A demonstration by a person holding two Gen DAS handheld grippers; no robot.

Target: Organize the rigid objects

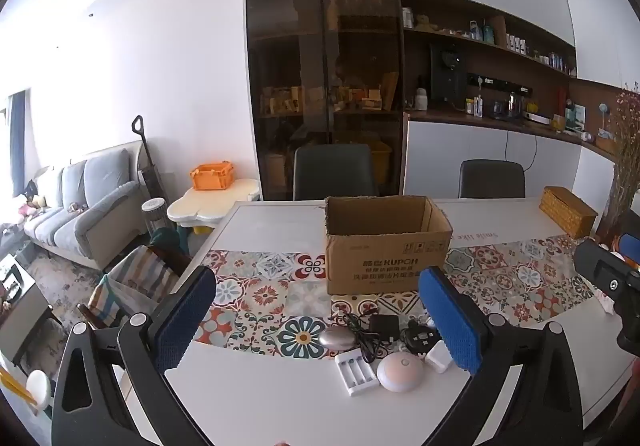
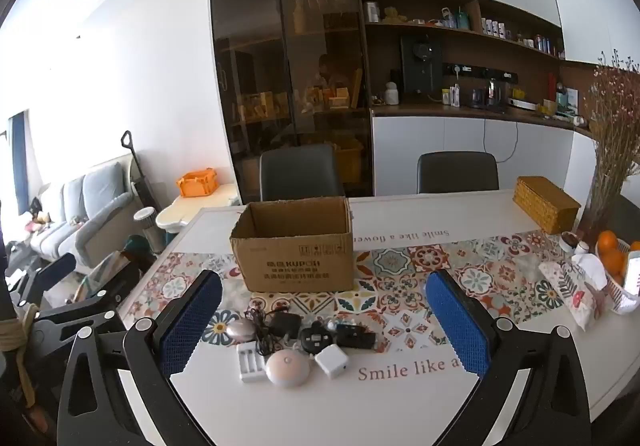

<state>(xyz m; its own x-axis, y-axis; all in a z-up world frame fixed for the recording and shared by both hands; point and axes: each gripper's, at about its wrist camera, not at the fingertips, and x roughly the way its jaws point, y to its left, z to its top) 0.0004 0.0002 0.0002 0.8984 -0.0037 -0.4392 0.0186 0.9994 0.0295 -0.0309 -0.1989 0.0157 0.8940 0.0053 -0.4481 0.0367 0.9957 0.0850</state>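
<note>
An open cardboard box [image 1: 386, 244] [image 2: 294, 246] stands on the patterned table runner. In front of it lies a cluster of small items: a white battery charger [image 1: 356, 372] [image 2: 250, 362], a round pale pink light [image 1: 400, 372] [image 2: 287, 368], a white square adapter [image 1: 438, 356] [image 2: 331, 360], a silver oval device [image 1: 337, 340] [image 2: 239, 330], a black adapter with cable [image 1: 382, 328] [image 2: 284, 324] and a round black plug [image 2: 315, 338]. My left gripper [image 1: 316, 320] and my right gripper [image 2: 324, 320] hover open above the near table edge, nothing between the blue pads.
A woven box [image 2: 546, 204] sits at the far right of the white table [image 2: 400, 398], with dried flowers [image 2: 612, 150], oranges in a basket [image 2: 612, 258] and a patterned pouch [image 2: 568, 292] nearby. Two dark chairs [image 2: 300, 170] stand behind the table. A sofa [image 1: 80, 210] is far left.
</note>
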